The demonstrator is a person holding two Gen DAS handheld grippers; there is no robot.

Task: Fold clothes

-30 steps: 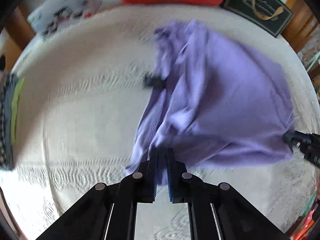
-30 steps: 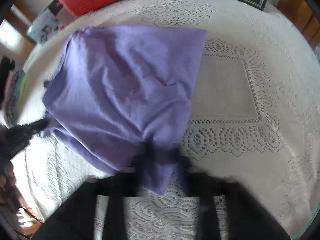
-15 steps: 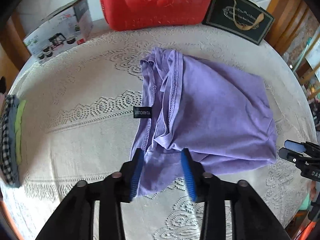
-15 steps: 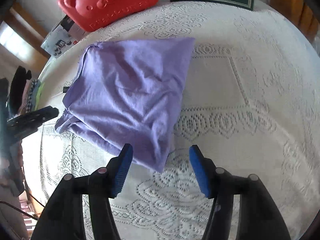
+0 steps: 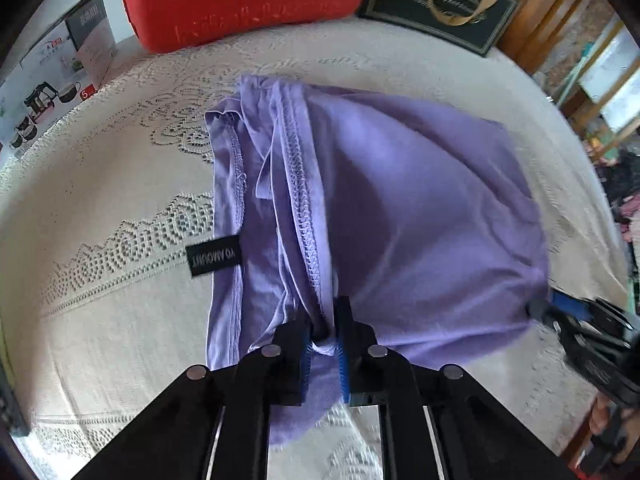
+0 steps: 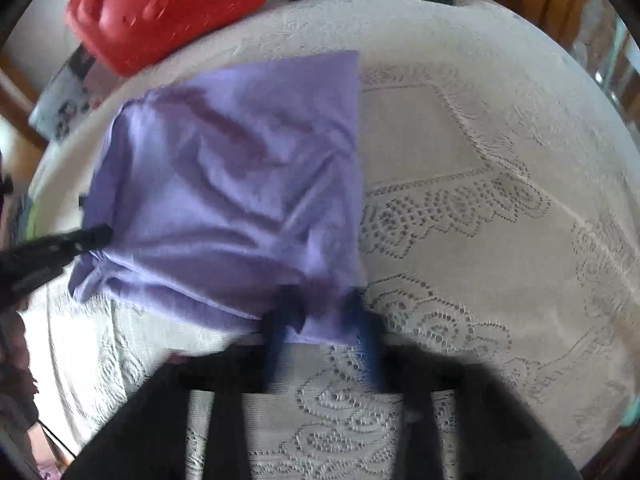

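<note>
light: soft daylight, bright | edges: fisheye-bent, dark corners | left wrist: mostly sharp | right wrist: motion-blurred, tongs [image 6: 320, 312] smeared

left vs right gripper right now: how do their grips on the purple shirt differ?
The left gripper is sharp in its own view, pads nearly together on a bunched seamed edge of the purple shirt, near the black label. The right gripper is motion-blurred, fingers set wider, at the shirt's plain near corner; whether it has clamped is unclear. Shared: both meet the shirt's near edge over the lace tablecloth.
</note>
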